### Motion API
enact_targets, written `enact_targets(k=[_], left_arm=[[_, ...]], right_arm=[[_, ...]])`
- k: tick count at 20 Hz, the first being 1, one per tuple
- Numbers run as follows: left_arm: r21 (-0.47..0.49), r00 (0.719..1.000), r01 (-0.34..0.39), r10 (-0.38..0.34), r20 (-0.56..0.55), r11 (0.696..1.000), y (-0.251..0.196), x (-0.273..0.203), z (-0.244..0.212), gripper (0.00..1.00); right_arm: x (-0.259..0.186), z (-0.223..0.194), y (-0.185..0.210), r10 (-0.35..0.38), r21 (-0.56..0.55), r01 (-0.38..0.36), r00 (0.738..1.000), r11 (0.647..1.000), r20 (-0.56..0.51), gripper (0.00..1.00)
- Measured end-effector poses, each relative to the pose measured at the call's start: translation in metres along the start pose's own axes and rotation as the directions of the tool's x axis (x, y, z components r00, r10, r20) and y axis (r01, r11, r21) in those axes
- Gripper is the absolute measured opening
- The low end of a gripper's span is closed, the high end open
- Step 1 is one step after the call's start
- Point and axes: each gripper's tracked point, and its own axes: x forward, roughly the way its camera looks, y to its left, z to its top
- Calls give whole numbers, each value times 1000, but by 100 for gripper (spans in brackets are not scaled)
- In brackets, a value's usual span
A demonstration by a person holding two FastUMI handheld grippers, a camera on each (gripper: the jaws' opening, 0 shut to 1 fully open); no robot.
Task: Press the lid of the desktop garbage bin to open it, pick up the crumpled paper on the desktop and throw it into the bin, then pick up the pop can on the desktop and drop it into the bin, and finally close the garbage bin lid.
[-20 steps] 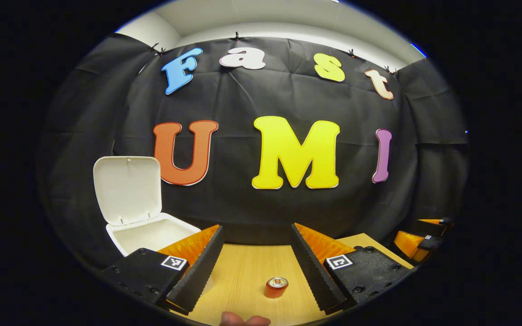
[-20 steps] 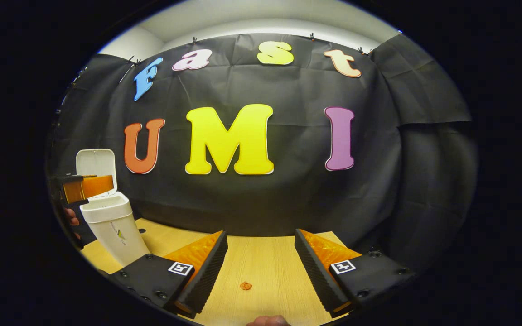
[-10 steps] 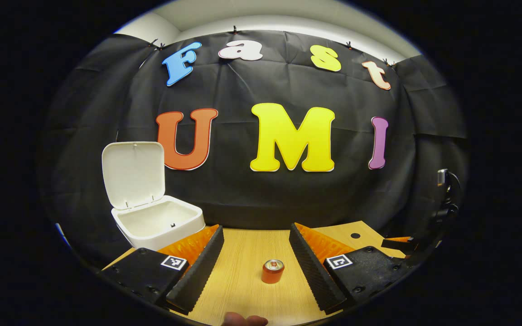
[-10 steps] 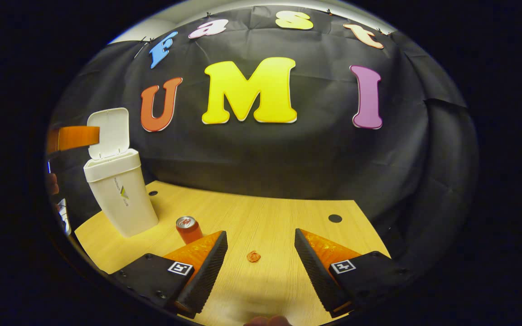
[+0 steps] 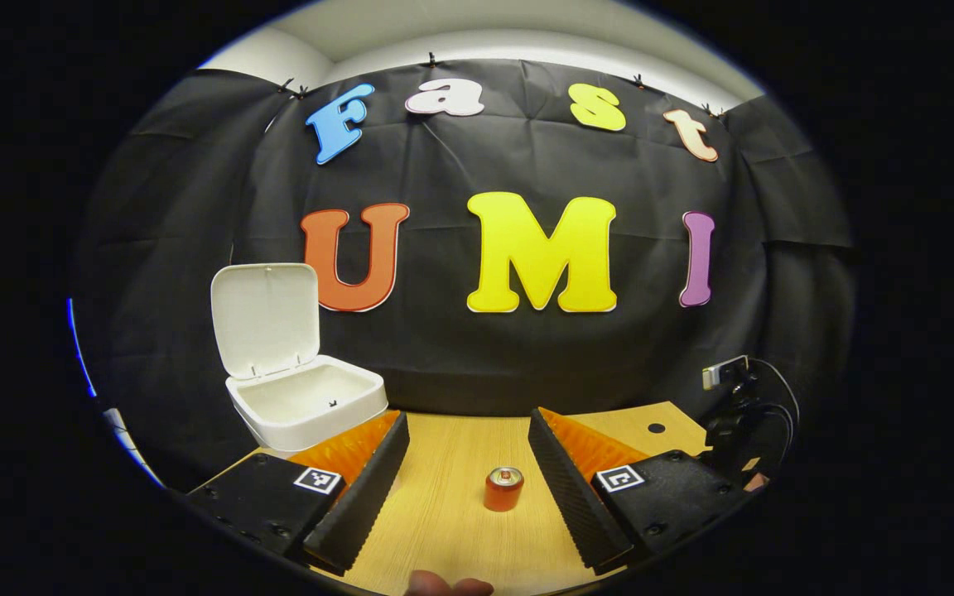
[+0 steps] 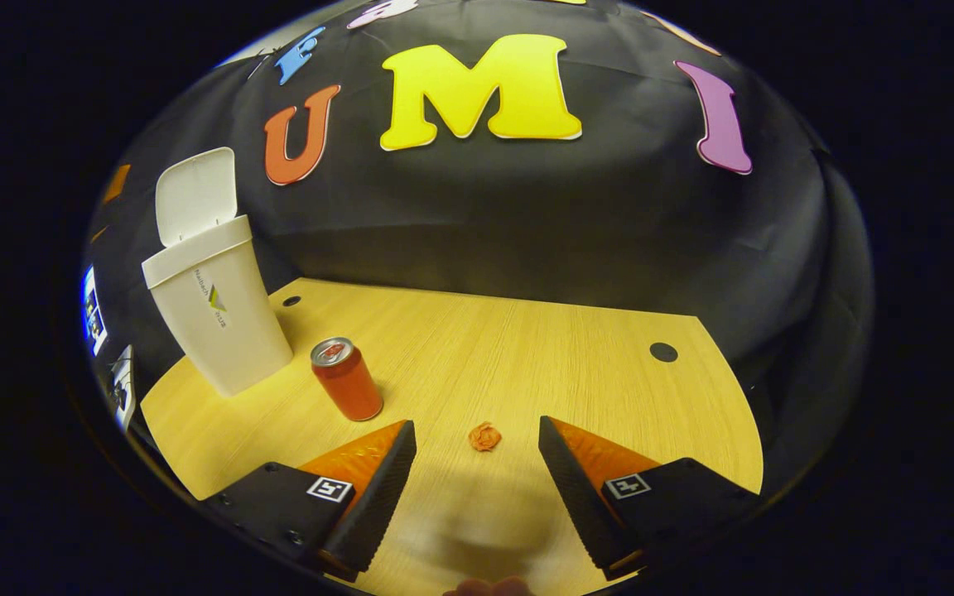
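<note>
I count one bin [image 6: 212,306], one pop can [image 6: 347,379], one crumpled paper [image 6: 484,436], all on the wooden surface [image 6: 527,356]. My right hand-held gripper [image 6: 477,463] is pitched down over the surface, fingers apart and holding nothing, the paper just ahead between them. My left hand-held gripper [image 5: 464,463] sits more level, fingers apart too, the can [image 5: 503,488] upright between them, not touched. Bin's lid [image 5: 266,319] stands up, hinged back; the part of the inside I can see [image 5: 307,393] looks bare. Can stands near the bin's base.
</note>
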Motion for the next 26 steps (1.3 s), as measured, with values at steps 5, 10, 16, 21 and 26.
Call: enact_targets(k=[5,10,16,21,26], left_arm=[[39,999,-28,27,29,999,7,-10,13,96],[50,998,-54,53,21,997,20,-15,12,96],[41,997,-81,80,19,996,29,-19,14,95],[55,996,-81,79,40,995,31,-22,22,95],[51,996,-74,72,43,996,35,-23,24,95]], right_arm=[[46,-32,-4,-13,-36,9,994,999,-105,96],[86,-52,-8,-35,-41,29,986,999,-166,96],[106,-68,-4,-23,-50,13,978,999,-208,96],[115,-82,-7,-22,-25,16,968,1000,-252,80],[120,-81,-6,-26,-15,23,971,1000,-239,78]])
